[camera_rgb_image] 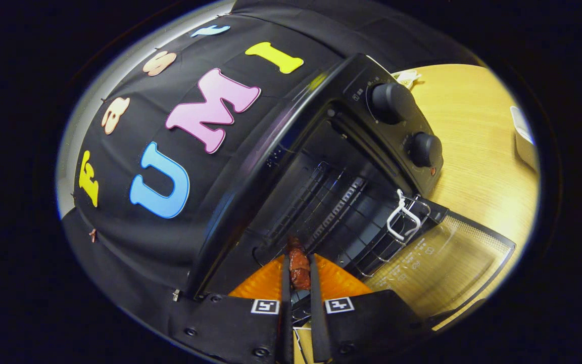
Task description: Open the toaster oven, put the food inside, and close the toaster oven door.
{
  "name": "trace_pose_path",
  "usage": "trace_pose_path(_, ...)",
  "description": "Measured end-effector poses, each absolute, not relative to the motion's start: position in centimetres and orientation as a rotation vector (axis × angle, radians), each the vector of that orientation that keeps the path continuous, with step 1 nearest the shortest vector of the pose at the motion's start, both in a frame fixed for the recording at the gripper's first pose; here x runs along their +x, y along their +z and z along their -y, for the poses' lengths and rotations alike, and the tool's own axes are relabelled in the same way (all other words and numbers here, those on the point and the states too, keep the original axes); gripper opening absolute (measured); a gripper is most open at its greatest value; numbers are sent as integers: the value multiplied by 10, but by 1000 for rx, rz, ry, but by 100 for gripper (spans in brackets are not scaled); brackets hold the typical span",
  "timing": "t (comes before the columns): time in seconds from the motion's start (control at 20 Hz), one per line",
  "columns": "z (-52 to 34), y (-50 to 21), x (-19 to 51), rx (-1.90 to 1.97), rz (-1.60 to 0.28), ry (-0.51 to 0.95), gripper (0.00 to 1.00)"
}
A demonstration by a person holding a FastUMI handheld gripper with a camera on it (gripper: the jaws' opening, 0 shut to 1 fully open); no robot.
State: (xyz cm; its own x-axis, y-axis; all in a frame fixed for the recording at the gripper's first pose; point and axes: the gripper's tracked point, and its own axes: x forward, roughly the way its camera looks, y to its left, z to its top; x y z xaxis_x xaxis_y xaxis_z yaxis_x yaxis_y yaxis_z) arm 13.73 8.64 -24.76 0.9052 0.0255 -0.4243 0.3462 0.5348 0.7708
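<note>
The black toaster oven (321,116) stands on a wooden table (473,151), seen rolled to one side. Its glass door (442,263) hangs open and flat in front of the cavity. A wire rack (336,212) sits inside, with a white clip-like handle (401,216) at its front edge. My gripper (298,268) is shut on a reddish-brown piece of food (298,267), both fingers pressing its sides. The food is held at the mouth of the cavity, over the near end of the rack.
Two round knobs (392,102) (425,149) sit on the oven's control panel. A white container (523,139) stands on the table beyond the oven. A small pale object (406,77) lies behind the oven's top corner. The booth's black cloth wall rises behind.
</note>
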Motion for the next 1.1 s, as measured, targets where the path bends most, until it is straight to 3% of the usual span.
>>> trace_pose_path(0.15,-81,-248,131,923,-446,-217,35)
trace_pose_path(0.25,-80,-243,126,861,-456,-199,70)
trace_pose_path(0.3,-81,-239,125,828,-456,-183,76)
trace_pose_path(0.35,-82,-233,120,796,-455,-167,90)
trace_pose_path(0.45,-82,-228,111,730,-461,-147,97)
trace_pose_path(1.1,-100,-197,-2,346,-596,41,98)
